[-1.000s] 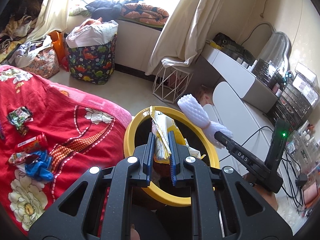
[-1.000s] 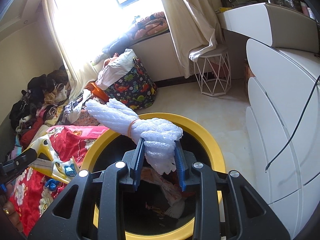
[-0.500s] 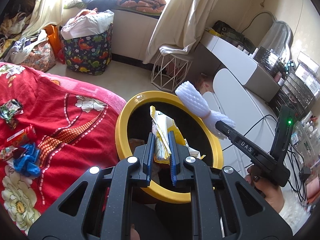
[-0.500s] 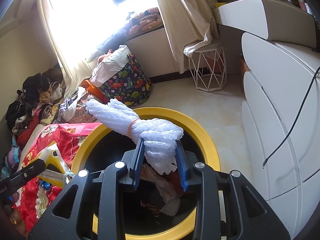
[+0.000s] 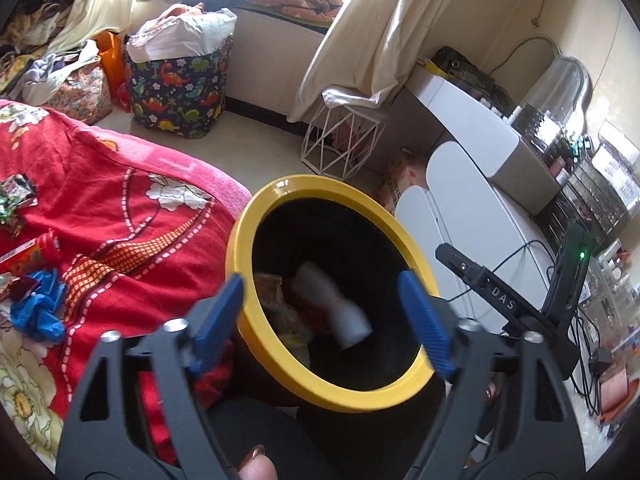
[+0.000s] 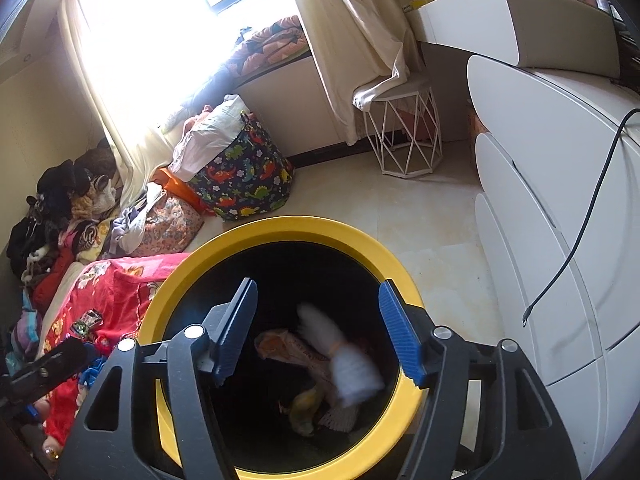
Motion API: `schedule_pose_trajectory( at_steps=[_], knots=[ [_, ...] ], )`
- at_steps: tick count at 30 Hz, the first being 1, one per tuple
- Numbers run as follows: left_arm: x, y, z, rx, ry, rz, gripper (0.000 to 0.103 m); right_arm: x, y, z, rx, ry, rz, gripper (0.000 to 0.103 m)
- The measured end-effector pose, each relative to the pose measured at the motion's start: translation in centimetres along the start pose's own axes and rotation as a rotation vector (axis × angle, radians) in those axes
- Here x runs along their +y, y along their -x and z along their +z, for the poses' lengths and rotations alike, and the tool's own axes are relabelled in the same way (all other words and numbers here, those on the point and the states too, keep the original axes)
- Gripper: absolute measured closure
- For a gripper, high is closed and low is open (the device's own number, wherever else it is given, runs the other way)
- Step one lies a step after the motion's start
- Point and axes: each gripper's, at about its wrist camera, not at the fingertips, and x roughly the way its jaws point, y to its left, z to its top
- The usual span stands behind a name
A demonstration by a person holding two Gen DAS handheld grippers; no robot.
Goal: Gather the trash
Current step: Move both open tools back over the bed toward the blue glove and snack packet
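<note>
Both grippers, left (image 5: 320,312) and right (image 6: 316,332), just opened, empty | foam wrap (image 6: 344,360) below in bin (image 6: 280,228)

A white foam net (image 5: 334,306), tied at its middle and blurred, lies inside the yellow-rimmed black bin (image 5: 256,216) on crumpled wrappers (image 6: 288,350). More wrappers (image 5: 16,196) lie on the red bedspread.

Bed: red floral blanket (image 5: 132,236) covers it, edge just beside the yellow-rimmed bin (image 5: 248,240).
On blanket: crumpled blue glove (image 5: 36,308), red snack tube (image 5: 32,252), shiny wrappers (image 5: 16,196) near the left edge.
Floor: pale tiles (image 6: 432,216).
On floor: dinosaur-print basket (image 6: 244,176), white wire stool (image 6: 404,136), floral bag (image 6: 168,224), white drawer unit (image 6: 532,208).
</note>
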Motion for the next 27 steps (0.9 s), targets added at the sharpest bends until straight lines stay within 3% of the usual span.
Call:
schedule_pose_trajectory(
  at_steps=[4, 27],
  knots=[
    [0.5, 0.9, 0.1, -0.034, 0.019, 0.015, 0.011, 0.6, 0.1, 0.0, -0.004, 0.020, 0.008, 0.037],
    [2.9, 6.8, 1.5, -0.198, 0.025, 0.108, 0.011, 5.7, 2.6, -0.2, -0.047, 0.134, 0.119, 0.032]
  ],
)
